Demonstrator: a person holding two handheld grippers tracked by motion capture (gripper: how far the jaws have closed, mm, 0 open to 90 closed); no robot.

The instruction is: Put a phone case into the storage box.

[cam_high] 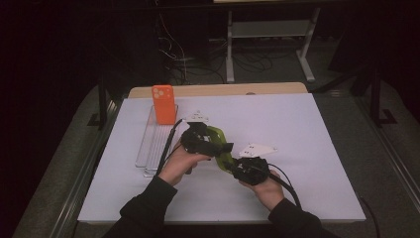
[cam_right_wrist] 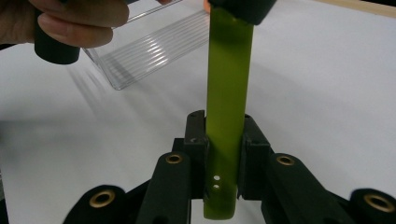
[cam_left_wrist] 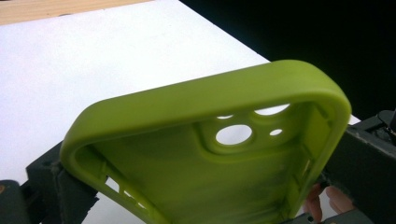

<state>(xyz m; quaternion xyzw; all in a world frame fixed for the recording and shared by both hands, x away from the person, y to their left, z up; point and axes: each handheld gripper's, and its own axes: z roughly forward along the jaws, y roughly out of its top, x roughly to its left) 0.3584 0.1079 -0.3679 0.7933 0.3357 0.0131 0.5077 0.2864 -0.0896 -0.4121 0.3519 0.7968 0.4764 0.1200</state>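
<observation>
**Two grippers hold a green phone case above the table**

The right gripper has its jaws clenched on one end of a lime-green phone case, pressing on the case's two long edges, seen edge-on in the right gripper view. The left gripper grasps the same case across its width; in the left gripper view the case's hollow inside faces the camera, with its camera cut-outs in sight and a black jaw at each side. The case is held in the air between both grippers, over the middle of the white table. Beyond the left gripper lies a clear ribbed plastic tray. An orange phone case stands upright at the tray's far end.
</observation>
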